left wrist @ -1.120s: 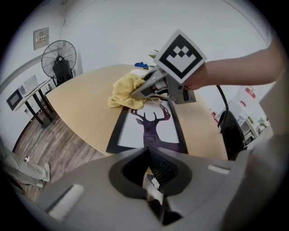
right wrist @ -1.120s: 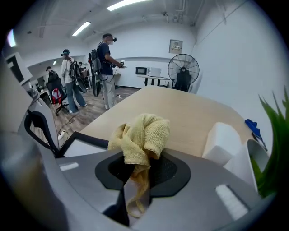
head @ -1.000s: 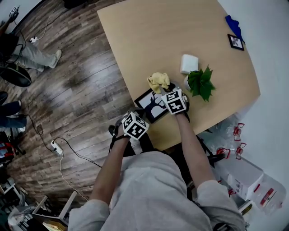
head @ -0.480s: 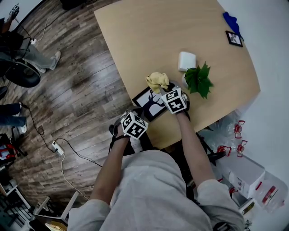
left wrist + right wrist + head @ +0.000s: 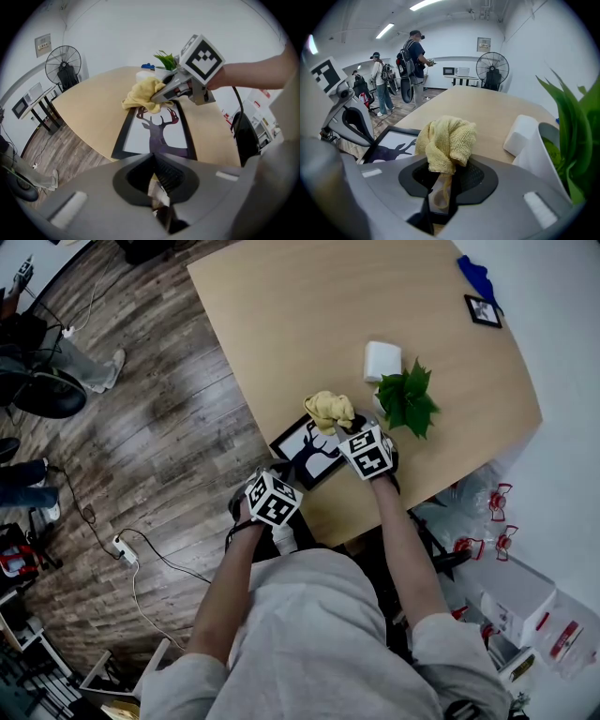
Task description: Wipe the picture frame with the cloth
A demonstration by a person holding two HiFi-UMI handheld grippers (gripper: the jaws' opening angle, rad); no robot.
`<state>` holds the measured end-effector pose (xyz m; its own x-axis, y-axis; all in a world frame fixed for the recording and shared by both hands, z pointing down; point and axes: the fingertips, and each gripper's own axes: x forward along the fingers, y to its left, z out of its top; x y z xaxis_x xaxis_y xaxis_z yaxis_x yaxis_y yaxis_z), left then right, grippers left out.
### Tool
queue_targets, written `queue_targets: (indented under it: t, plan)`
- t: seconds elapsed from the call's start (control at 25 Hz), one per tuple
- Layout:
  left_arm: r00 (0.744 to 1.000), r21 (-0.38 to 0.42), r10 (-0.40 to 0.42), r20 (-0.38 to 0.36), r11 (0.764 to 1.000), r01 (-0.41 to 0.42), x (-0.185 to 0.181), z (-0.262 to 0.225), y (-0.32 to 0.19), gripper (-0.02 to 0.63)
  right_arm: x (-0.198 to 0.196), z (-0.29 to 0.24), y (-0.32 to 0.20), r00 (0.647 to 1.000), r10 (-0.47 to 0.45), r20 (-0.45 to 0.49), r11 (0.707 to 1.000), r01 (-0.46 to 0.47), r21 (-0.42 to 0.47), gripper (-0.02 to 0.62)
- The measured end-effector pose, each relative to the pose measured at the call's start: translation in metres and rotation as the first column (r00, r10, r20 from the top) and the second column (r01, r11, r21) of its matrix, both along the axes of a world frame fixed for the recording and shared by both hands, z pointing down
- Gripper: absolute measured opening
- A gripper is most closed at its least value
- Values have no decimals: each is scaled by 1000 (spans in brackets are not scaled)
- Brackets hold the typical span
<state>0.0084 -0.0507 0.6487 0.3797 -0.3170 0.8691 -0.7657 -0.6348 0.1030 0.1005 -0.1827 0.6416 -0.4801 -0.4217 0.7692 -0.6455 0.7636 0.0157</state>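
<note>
**Visitor:** What is going on at the near edge of the table (image 5: 309, 315)?

**Onlooker:** A person is working over the frame (image 5: 302, 456), which is lying flat by that edge. The right gripper (image 5: 440, 187) is clamping a bunched yellow cloth (image 5: 446, 139). The wad is sitting over the frame's far end, at the stag's antlers.

**Visitor:** And the other one?

**Onlooker:** The left gripper (image 5: 157, 192) is hovering at the frame's near end with its jaws drawn together. I am not seeing anything clearly pinched in them.

**Visitor:** So how should the wipe go?

**Onlooker:** I am guessing flat, even, overlapping strokes down the glass from the far end. The frame is lying close to the drop, so pressing downward rather than shoving toward the edge looks wise, with the left gripper bracing the near rim. The plant (image 5: 406, 401) is standing just beside the right gripper, so sweeping clear of it is worth minding.
</note>
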Motion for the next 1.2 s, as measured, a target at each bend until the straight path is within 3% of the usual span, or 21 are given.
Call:
queue_targets:
  t: [0.88,1.2]
  plan:
    - [1000,-9,9,10,1000,-9,1,0,0,52,39,1,34,1000,-5,-12,999,5,-34,94]
    - [1000,7,-9,-1,1000,9,0,-1,-1,52,48,-9,37,999,36,19,998,-36,-49,94]
